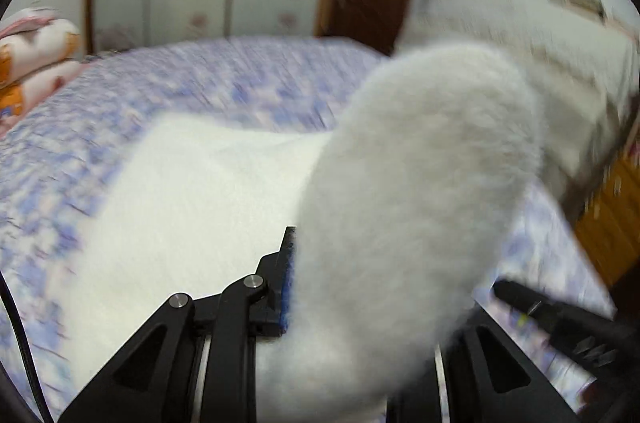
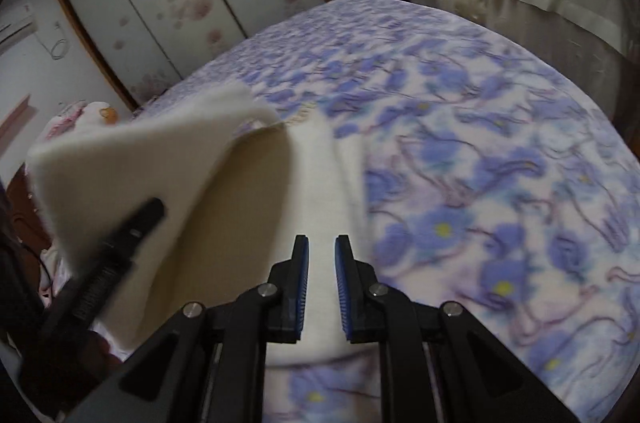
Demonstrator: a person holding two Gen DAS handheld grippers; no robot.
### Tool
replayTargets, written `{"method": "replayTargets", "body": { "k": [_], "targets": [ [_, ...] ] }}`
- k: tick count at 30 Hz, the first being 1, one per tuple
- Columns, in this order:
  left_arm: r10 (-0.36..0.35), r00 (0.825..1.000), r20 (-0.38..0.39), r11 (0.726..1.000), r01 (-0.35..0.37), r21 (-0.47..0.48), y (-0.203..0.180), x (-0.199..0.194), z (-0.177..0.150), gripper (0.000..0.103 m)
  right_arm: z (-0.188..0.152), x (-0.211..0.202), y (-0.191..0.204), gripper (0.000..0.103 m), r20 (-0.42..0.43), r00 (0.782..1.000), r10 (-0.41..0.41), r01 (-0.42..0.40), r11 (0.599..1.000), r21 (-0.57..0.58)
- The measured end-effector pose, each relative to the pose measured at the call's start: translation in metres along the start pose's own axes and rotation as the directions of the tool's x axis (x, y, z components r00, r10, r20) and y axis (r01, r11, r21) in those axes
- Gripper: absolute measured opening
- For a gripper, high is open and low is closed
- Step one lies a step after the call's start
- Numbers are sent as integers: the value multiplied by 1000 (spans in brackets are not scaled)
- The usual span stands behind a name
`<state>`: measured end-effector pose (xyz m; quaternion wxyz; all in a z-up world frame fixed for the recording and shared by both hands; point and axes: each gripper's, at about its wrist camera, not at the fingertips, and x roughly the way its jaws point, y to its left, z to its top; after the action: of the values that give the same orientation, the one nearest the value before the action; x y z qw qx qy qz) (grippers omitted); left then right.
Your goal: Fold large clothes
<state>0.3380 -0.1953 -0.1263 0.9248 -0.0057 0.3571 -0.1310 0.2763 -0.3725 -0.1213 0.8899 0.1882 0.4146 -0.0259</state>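
The bed (image 2: 500, 143) with its blue-flowered cover fills most of both views, and your white garment (image 2: 316, 191) lies across it. In the right wrist view it runs from the lower centre up toward the middle, with one part lifted into the left half of the frame. In the left wrist view the flat part of the garment (image 1: 192, 191) spreads over the lower left, while a fuzzy raised fold bulges through the centre and right.

Your left gripper (image 1: 340, 287) is clamped on that raised fold; only its left finger shows at bottom centre, the cloth covering the other.

Your right gripper (image 2: 321, 287) sits at bottom centre with its blue-padded fingers (image 2: 302, 283) a little apart, holding nothing, the garment below them; whether they touch it is unclear.
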Motion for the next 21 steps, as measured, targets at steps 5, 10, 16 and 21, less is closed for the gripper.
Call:
{"method": "replayTargets", "body": {
  "k": [5,10,16,21],
  "targets": [
    [69,998,11,992,-70,102,-25,12,-17,21,-14,4,-18,13,-40,999,-4,4,1000,8],
    [9,1000,19,999,-9,31,-17,-1,0,21,-18,3,-27,13,-34,999,17,-16,1000,21],
    [12,1000,-14,994,-10,112,-37,8,-18,22,-22,7,-32,13,-62,998,-15,17,999,29],
    [-122,989,-86,989,129,76,-31,-6,-7,81,-20,-2,-38,14,-87,996,-33,36,999,30]
  ]
}}
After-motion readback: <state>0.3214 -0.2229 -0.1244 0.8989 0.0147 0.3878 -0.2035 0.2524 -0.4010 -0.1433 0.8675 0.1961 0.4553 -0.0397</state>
